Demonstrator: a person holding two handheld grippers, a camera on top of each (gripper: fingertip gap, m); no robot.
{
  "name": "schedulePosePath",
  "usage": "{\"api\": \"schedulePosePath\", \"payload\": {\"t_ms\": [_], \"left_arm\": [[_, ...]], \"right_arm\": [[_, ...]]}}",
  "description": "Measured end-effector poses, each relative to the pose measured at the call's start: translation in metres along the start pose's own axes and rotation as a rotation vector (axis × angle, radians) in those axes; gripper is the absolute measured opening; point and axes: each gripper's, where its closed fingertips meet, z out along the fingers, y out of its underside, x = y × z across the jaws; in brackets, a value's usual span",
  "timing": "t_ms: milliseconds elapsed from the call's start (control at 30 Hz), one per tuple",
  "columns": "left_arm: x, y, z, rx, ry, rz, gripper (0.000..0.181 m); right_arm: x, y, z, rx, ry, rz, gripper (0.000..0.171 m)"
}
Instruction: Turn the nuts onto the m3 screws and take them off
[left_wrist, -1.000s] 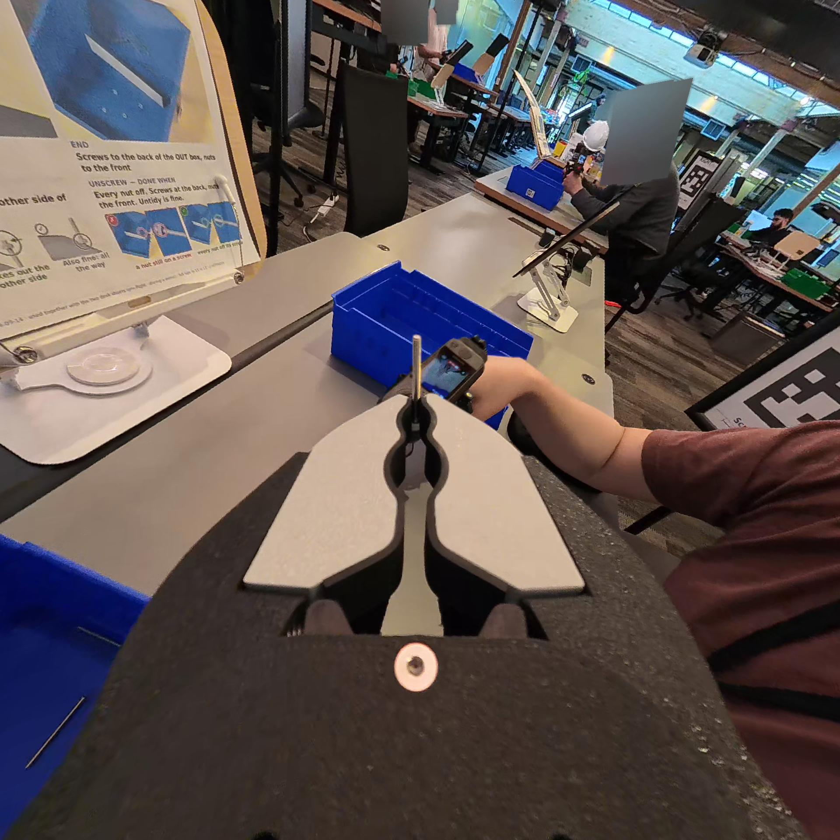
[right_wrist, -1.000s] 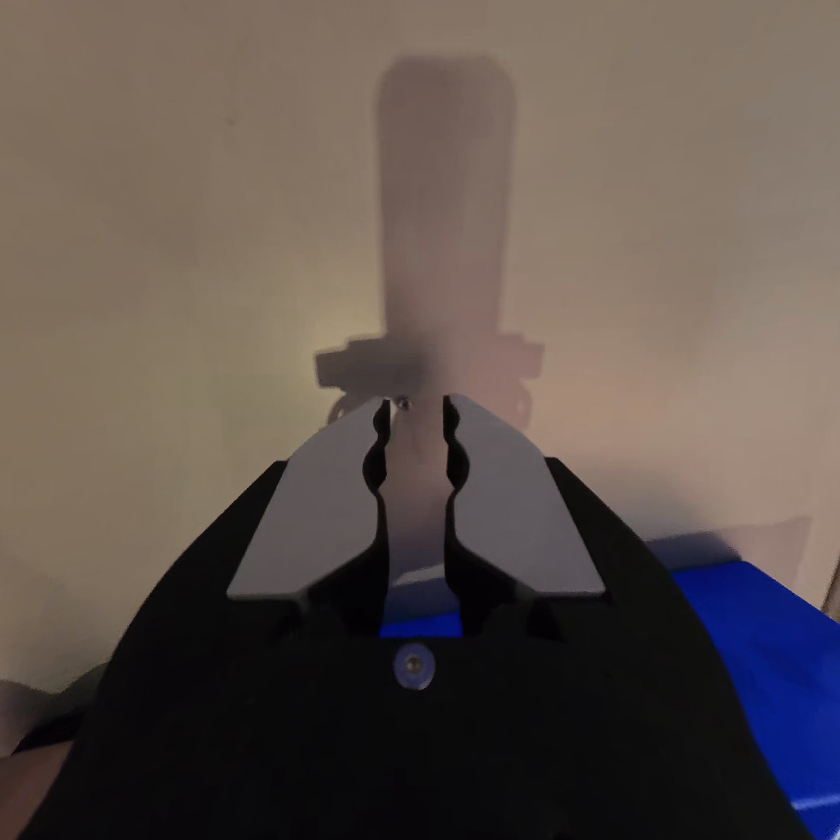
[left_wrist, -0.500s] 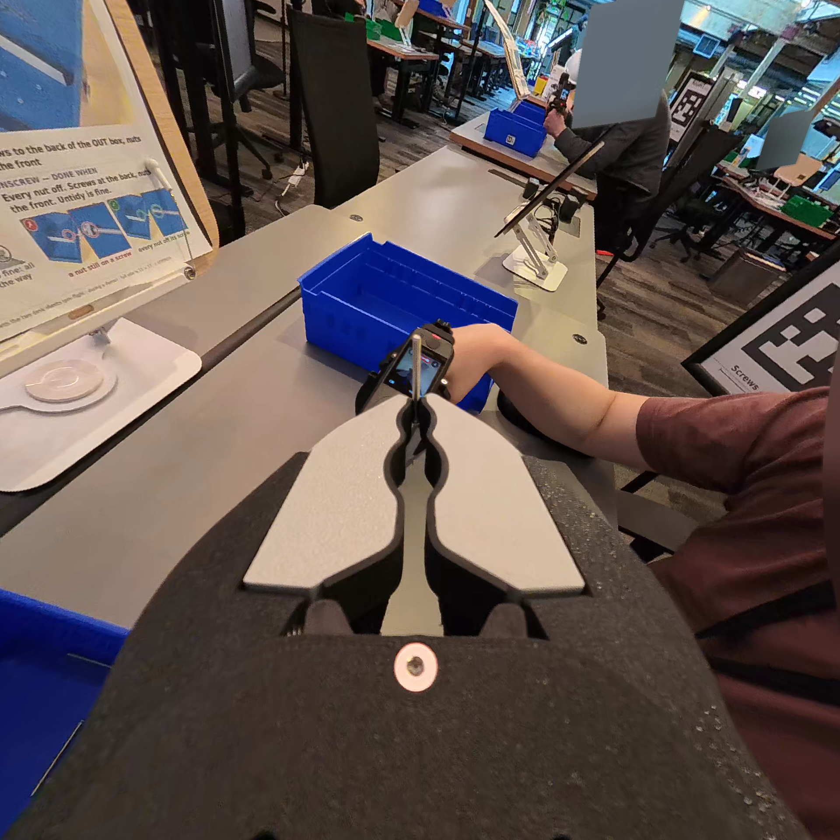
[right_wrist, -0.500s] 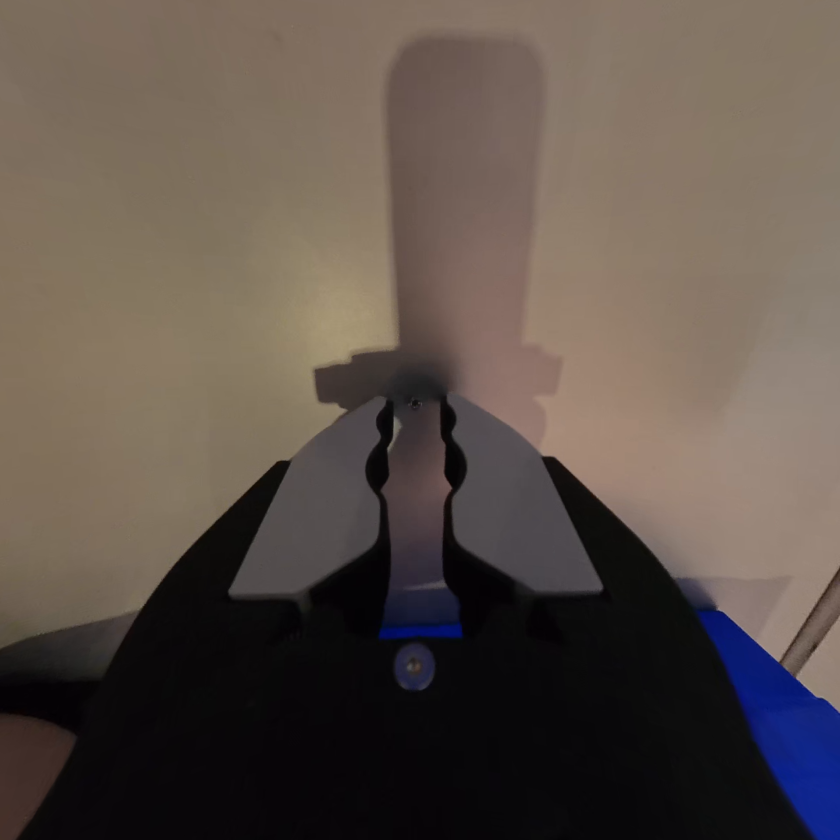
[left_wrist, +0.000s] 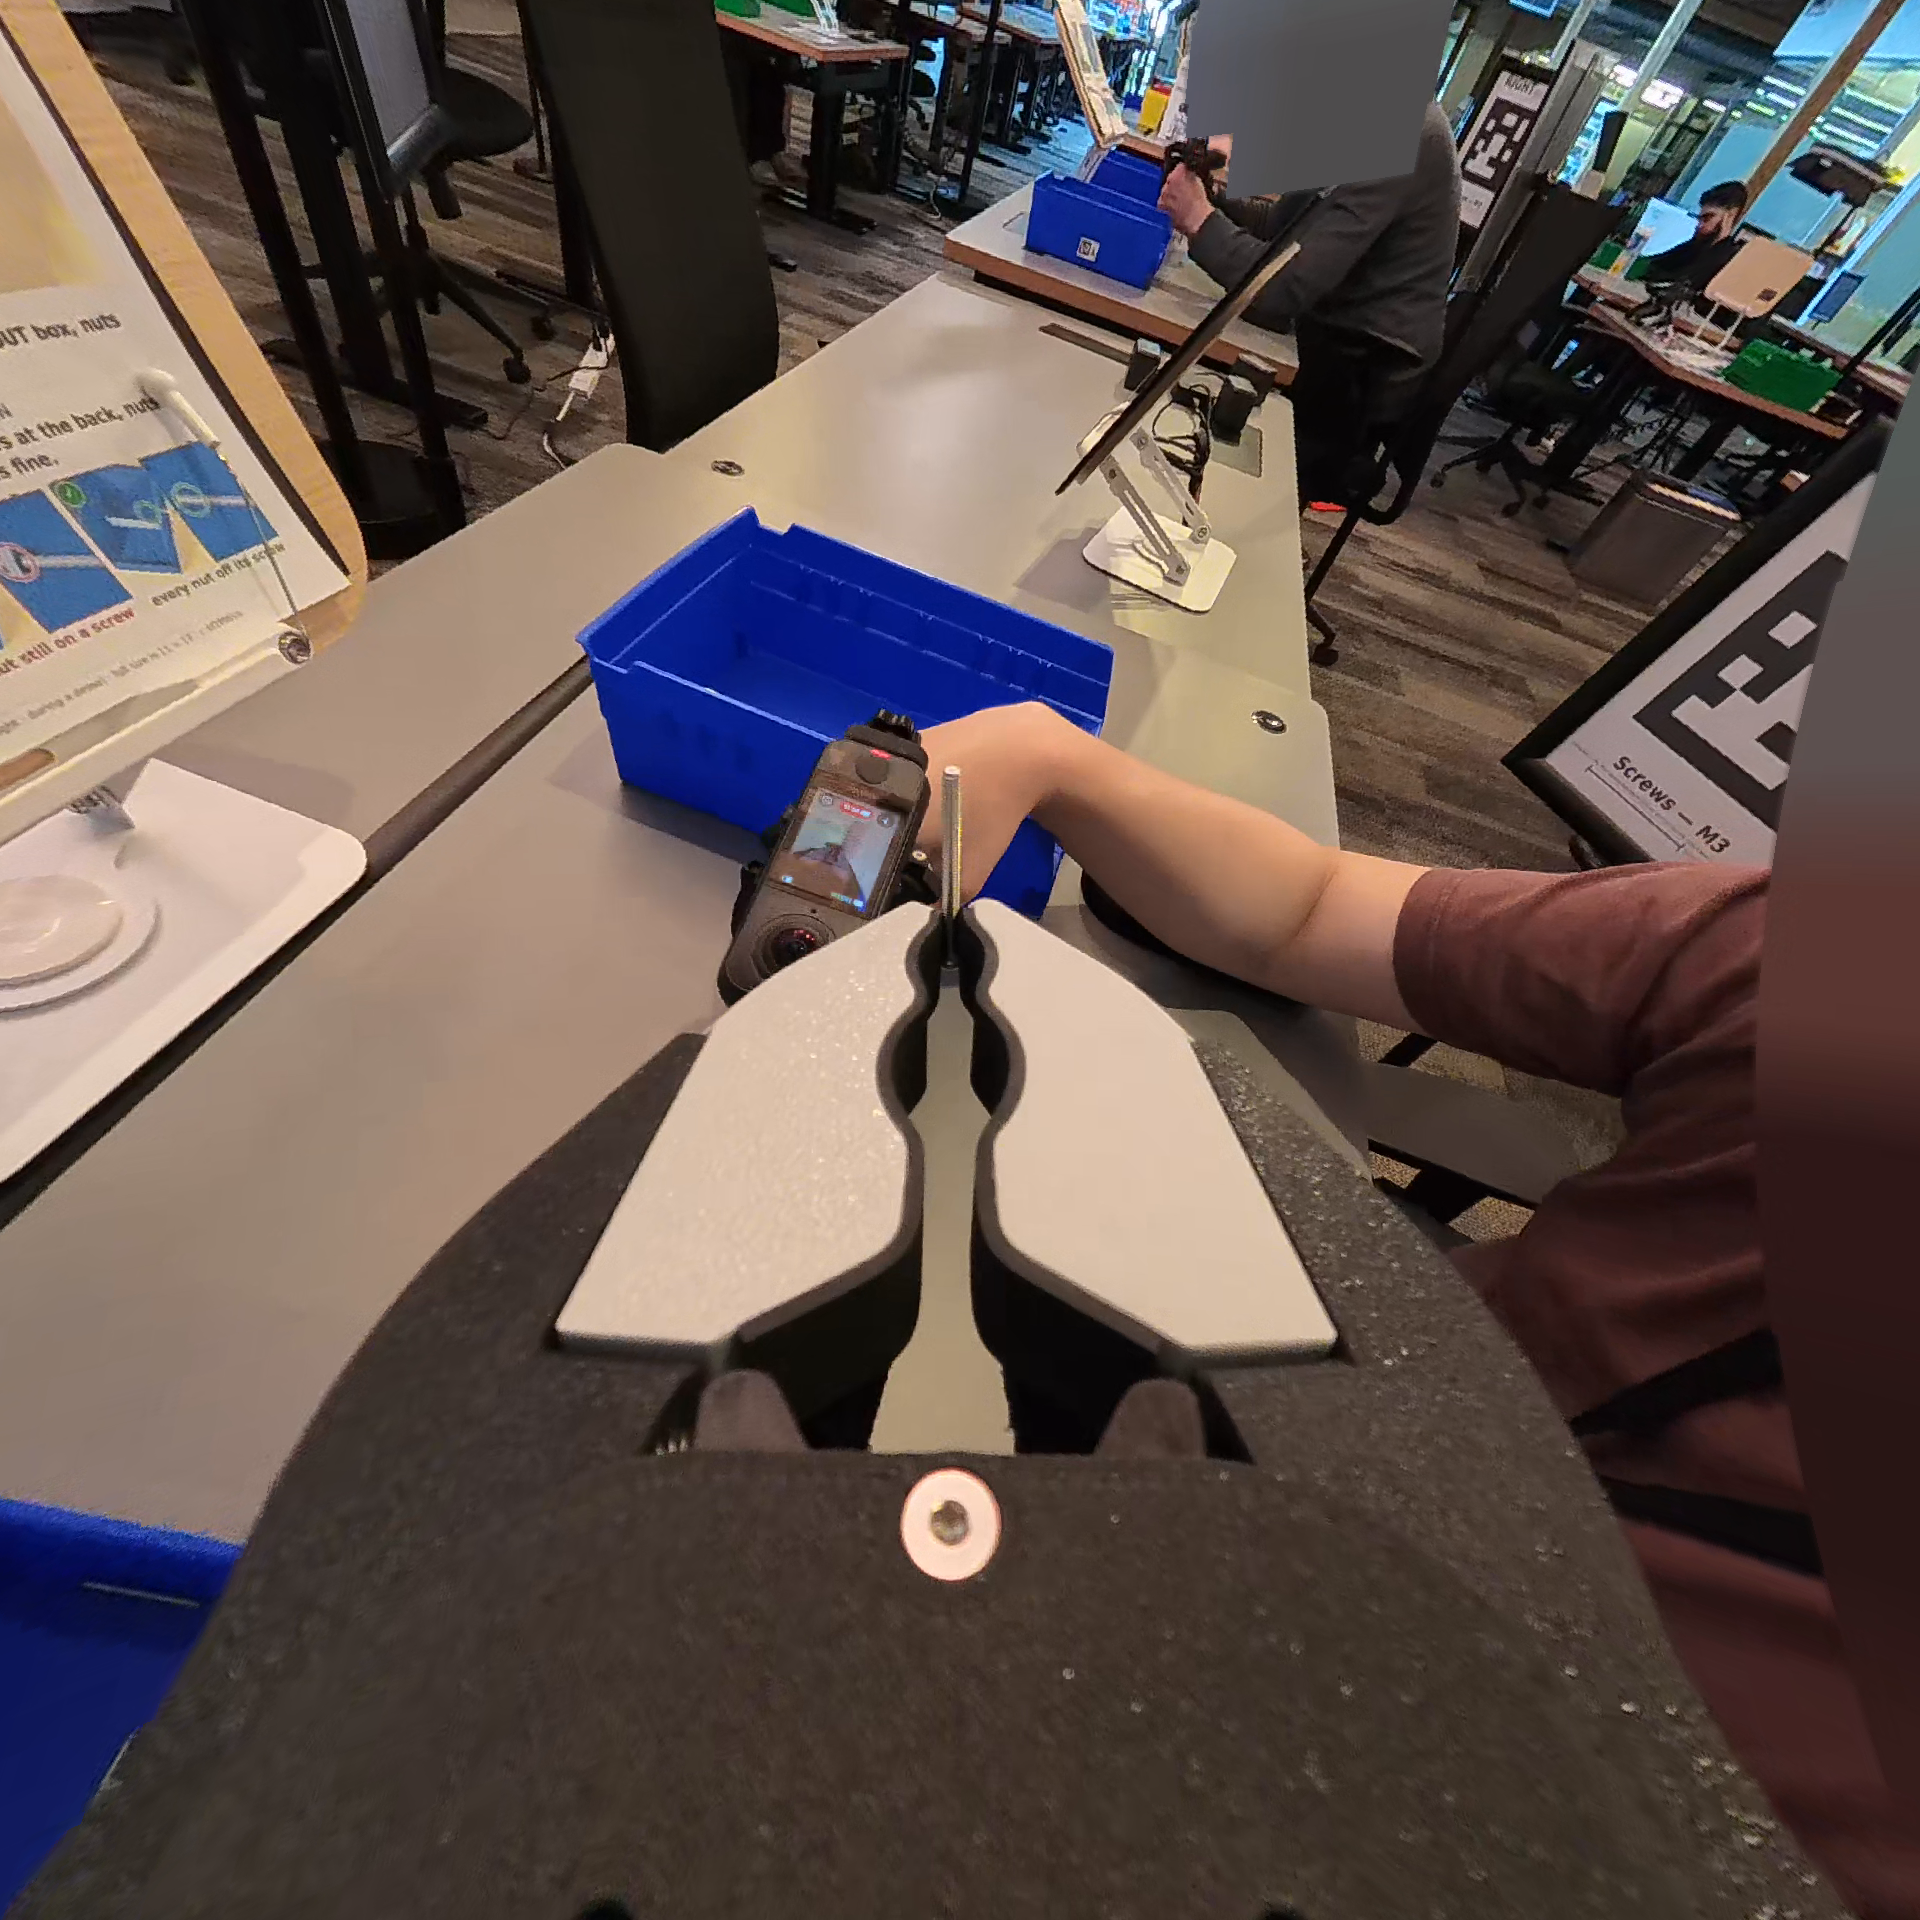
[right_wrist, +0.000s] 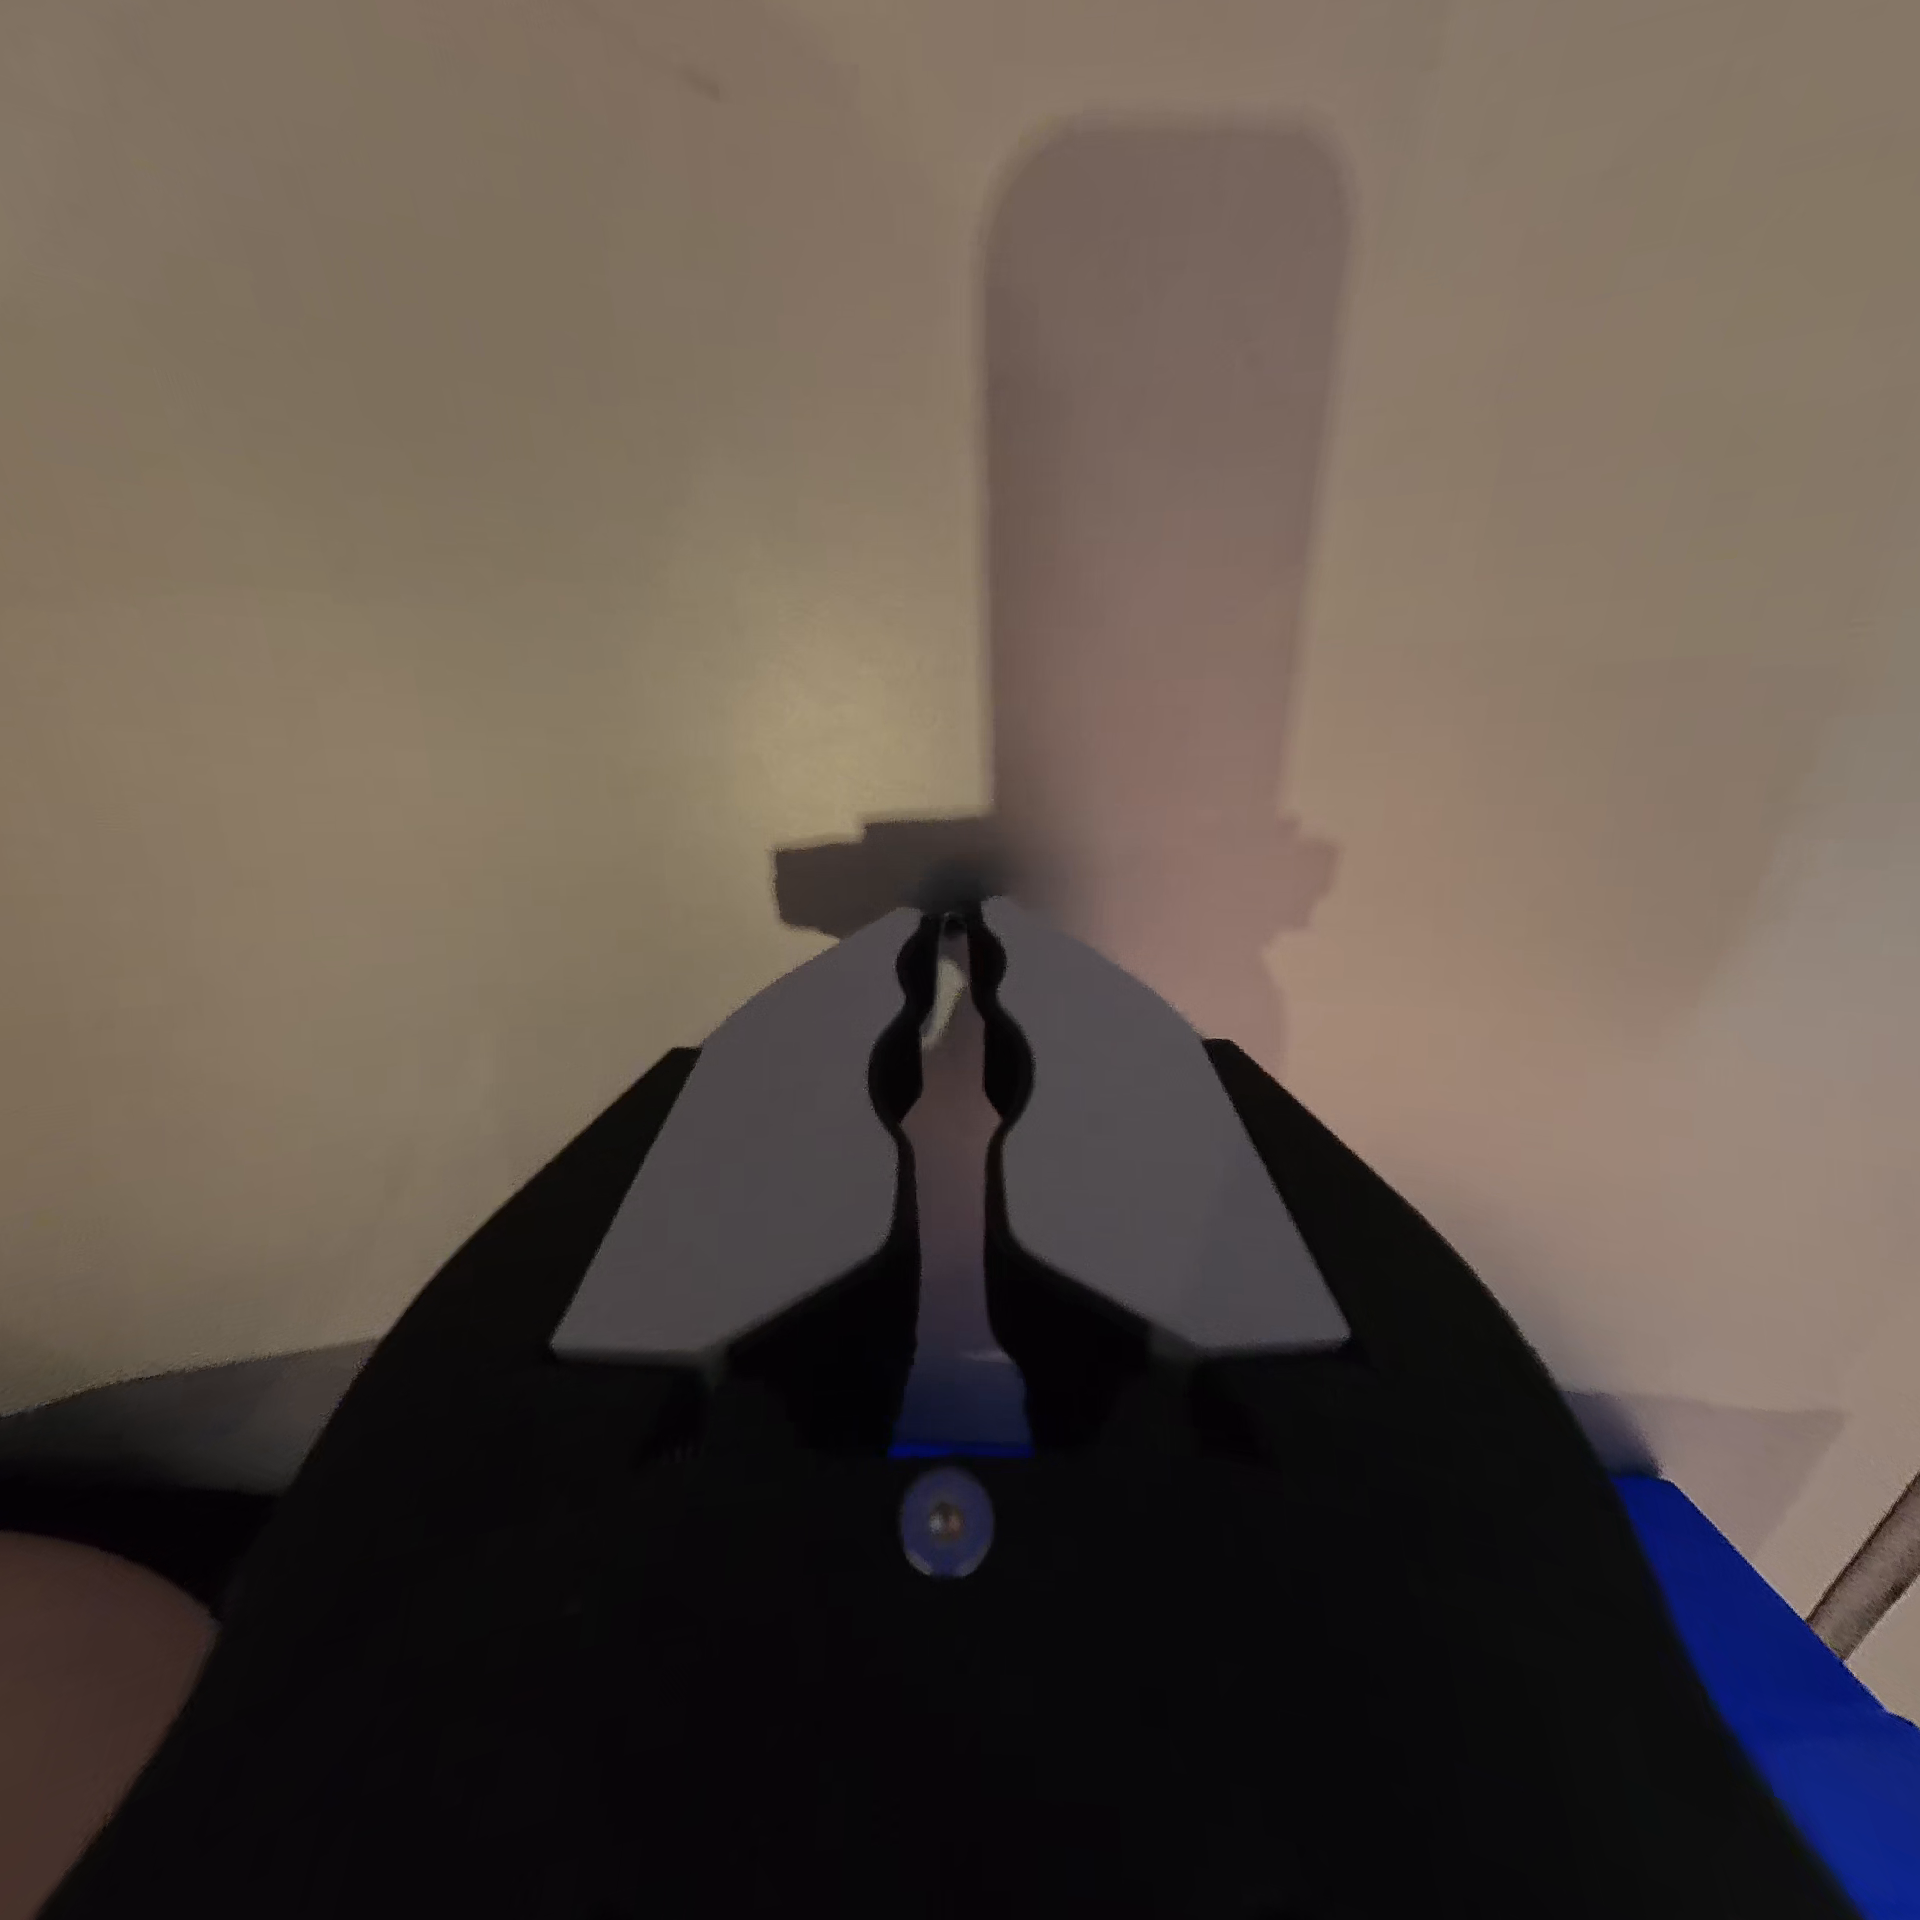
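Observation:
My left gripper (left_wrist: 948, 920) is shut on a long thin M3 screw (left_wrist: 950, 852), which sticks straight out past the fingertips above the grey table (left_wrist: 416, 1039). In the right wrist view my right gripper (right_wrist: 948, 920) points down at the table (right_wrist: 520, 520), and its fingers have come together on a small nut (right_wrist: 949, 921) at the very tips. In the left wrist view the right gripper's camera body (left_wrist: 842, 852) and the hand behind it lie in front of a blue bin (left_wrist: 831, 665); its fingers are hidden there.
An instruction board (left_wrist: 125, 468) on a white stand (left_wrist: 156, 904) is at the left. A second blue bin (left_wrist: 73, 1662) at the lower left holds a loose screw (left_wrist: 140, 1595). A black-and-white marker board (left_wrist: 1745, 707) stands at the right. A person works at a far desk. My right fingertips sit around 30 cm from my left ones.
The right fingers were apart around the small nut on the table and have closed onto it. The left gripper kept its hold on the screw and swung a little to the right.

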Motion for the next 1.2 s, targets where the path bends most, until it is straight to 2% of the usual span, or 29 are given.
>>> {"api": "schedulePosePath", "payload": {"t_ms": [200, 333, 500, 700, 867, 967, 1200], "left_arm": [[-0.003, 0.004, 0.007, -0.024, 0.0, -0.004, 0.002], [-0.02, 0.016, 0.013, -0.086, -0.07, 0.007, 0.002], [-0.052, 0.039, 0.019, -0.216, -0.223, 0.089, 0.002], [-0.039, 0.065, 0.06, -0.342, -0.099, 0.153, 0.002], [-0.02, 0.081, 0.082, -0.436, -0.029, 0.238, 0.002], [-0.015, 0.091, 0.09, -0.496, -0.037, 0.274, 0.002], [-0.01, 0.1, 0.097, -0.538, -0.026, 0.286, 0.002]], "right_arm": [[0.0, 0.0, 0.0, 0.008, 0.028, -0.033, 0.006], [-0.001, -0.002, -0.01, 0.025, 0.069, -0.085, 0.006], [-0.016, -0.027, -0.074, 0.316, 0.097, -0.13, 0.006], [-0.035, -0.044, -0.169, 0.712, 0.147, -0.136, 0.006], [-0.039, -0.049, -0.223, 0.973, 0.111, -0.076, 0.006], [-0.04, -0.051, -0.224, 0.967, 0.138, -0.087, 0.006], [-0.05, -0.062, -0.187, 0.773, 0.176, -0.199, 0.006]]}}
